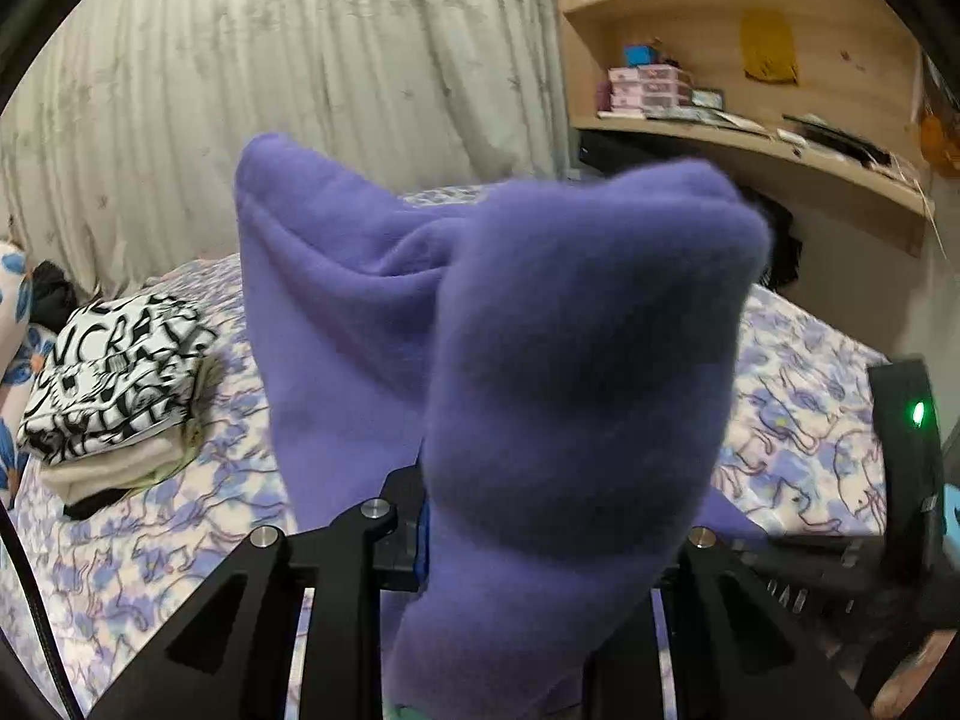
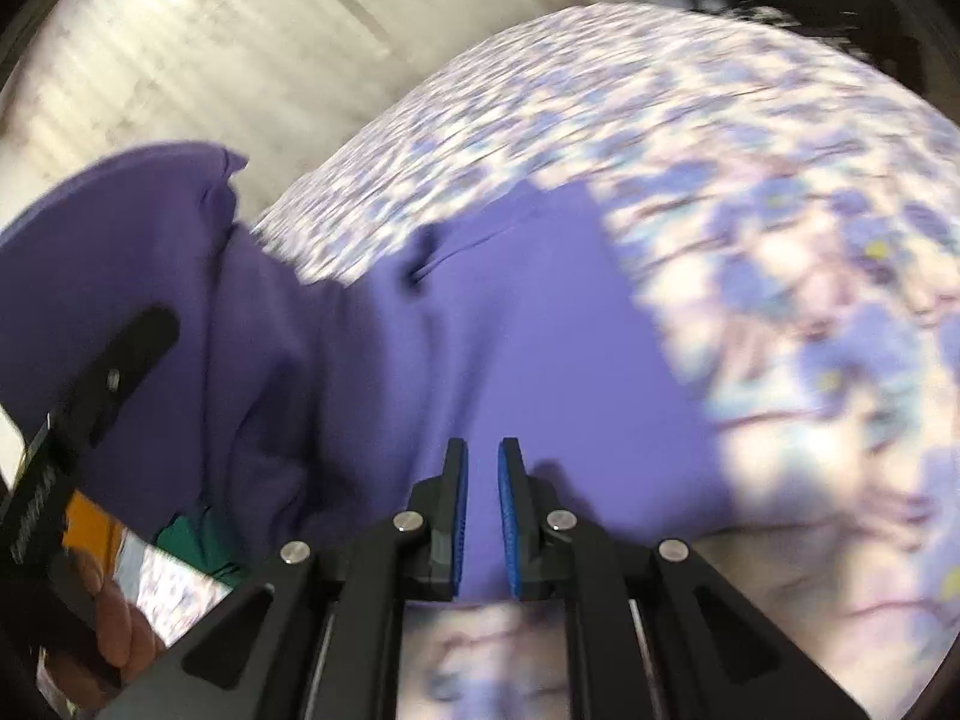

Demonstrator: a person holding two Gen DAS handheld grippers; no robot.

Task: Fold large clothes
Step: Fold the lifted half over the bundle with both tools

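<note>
A large purple fleece garment (image 1: 540, 330) fills the middle of the left wrist view. It rises in a thick fold out of my left gripper (image 1: 540, 516), which is shut on it. The cloth drapes over the jaws and hides most of them; only a strip of one blue pad (image 1: 423, 534) shows. In the right wrist view the garment (image 2: 540, 330) runs from the bed up to the left gripper's body (image 2: 90, 408) at the left. My right gripper (image 2: 483, 450) hovers over the flat part, its blue pads a narrow gap apart with nothing between them.
The flowered bedsheet (image 1: 792, 396) covers the bed. A stack of folded clothes with a black-and-white print on top (image 1: 114, 372) lies at the left. Wooden shelves (image 1: 750, 90) stand at the back right, a pale curtain (image 1: 300, 60) behind. A hand (image 2: 114, 618) shows at the lower left.
</note>
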